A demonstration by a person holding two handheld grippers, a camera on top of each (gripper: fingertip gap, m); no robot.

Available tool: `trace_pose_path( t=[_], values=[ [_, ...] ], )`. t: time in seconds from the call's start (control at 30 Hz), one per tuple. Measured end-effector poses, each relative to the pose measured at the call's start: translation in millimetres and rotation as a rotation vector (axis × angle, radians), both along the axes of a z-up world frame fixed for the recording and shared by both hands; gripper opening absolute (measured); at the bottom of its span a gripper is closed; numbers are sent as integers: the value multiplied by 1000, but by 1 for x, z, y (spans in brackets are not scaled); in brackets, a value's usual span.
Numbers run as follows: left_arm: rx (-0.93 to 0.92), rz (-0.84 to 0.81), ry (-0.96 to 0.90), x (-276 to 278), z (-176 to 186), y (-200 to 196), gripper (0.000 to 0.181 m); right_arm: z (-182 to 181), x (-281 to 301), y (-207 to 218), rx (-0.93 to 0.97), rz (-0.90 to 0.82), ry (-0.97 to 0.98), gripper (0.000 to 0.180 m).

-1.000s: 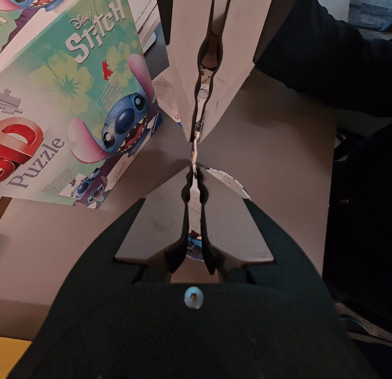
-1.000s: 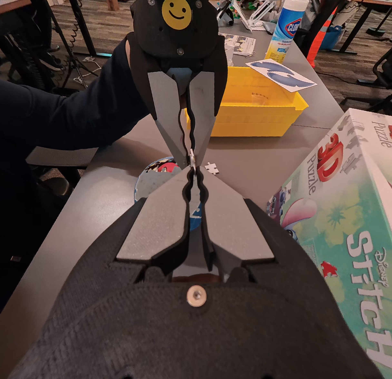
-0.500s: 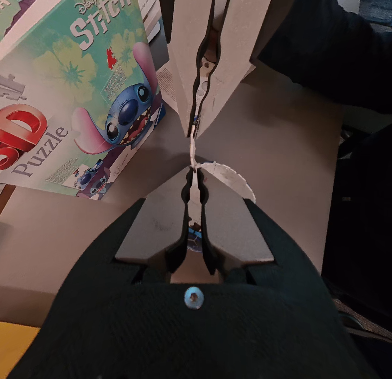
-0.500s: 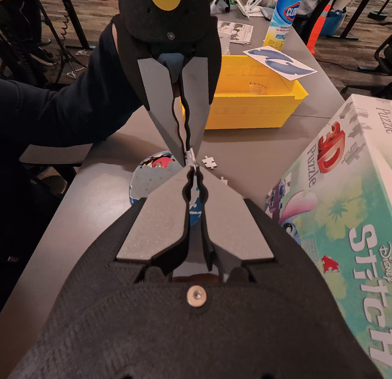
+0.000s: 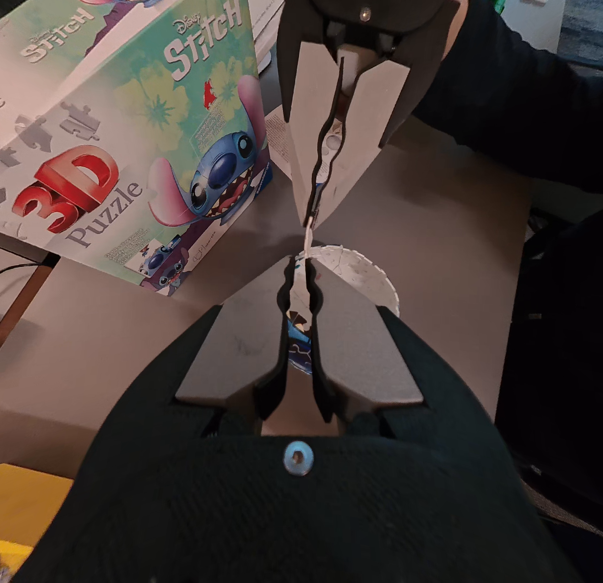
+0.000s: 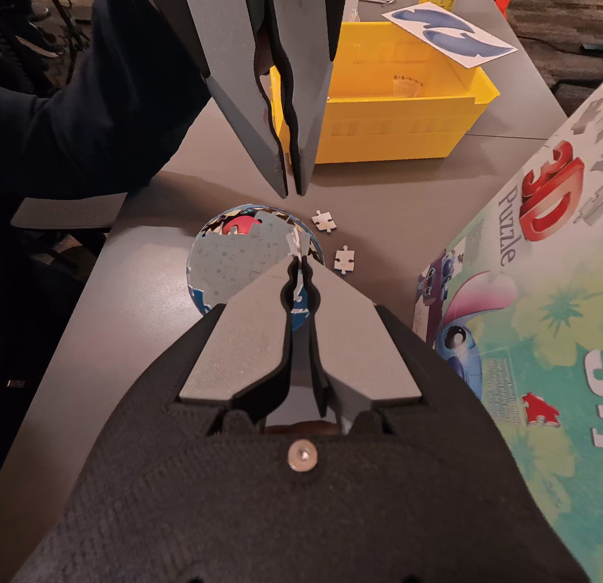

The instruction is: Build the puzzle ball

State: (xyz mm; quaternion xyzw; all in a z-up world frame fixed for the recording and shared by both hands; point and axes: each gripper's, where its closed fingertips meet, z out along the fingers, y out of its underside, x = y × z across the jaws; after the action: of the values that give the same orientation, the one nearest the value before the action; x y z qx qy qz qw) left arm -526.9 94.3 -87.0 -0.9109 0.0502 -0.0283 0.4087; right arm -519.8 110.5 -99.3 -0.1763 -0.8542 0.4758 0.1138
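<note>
The half-built puzzle ball [image 6: 235, 260] lies on the grey table like a bowl, pale inside and blue outside; it also shows in the left wrist view [image 5: 355, 273]. My right gripper [image 6: 298, 261] is shut on a small white puzzle piece [image 6: 295, 241], held edge-on just above the ball's rim. In the left wrist view the right gripper [image 5: 310, 221] comes in from above with the piece [image 5: 307, 238] hanging from its tips. My left gripper [image 5: 300, 260] has its jaws a narrow gap apart and holds nothing. It hangs above the ball's far side in the right wrist view [image 6: 292, 194].
Two loose white pieces [image 6: 323, 221] [image 6: 344, 259] lie right of the ball. A yellow bin [image 6: 391, 127] stands behind, with a blue-and-white sheet [image 6: 450, 34] on its corner. The puzzle box [image 6: 522, 306] [image 5: 130, 143] lies close beside the ball. A person's dark sleeve [image 6: 98, 110] reaches in. Left and right tips are no more than a few centimetres apart.
Both grippers pinched the piece tip to tip before. The left gripper has let go and drawn back. The right gripper keeps the piece and has come down nearer the ball.
</note>
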Motion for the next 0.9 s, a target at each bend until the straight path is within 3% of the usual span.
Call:
trace_pose_path(
  t=[0.9],
  values=[
    [-10, 54, 5, -12, -4, -3, 9, -12, -5, -14, 11, -12, -21, 0]
  ],
)
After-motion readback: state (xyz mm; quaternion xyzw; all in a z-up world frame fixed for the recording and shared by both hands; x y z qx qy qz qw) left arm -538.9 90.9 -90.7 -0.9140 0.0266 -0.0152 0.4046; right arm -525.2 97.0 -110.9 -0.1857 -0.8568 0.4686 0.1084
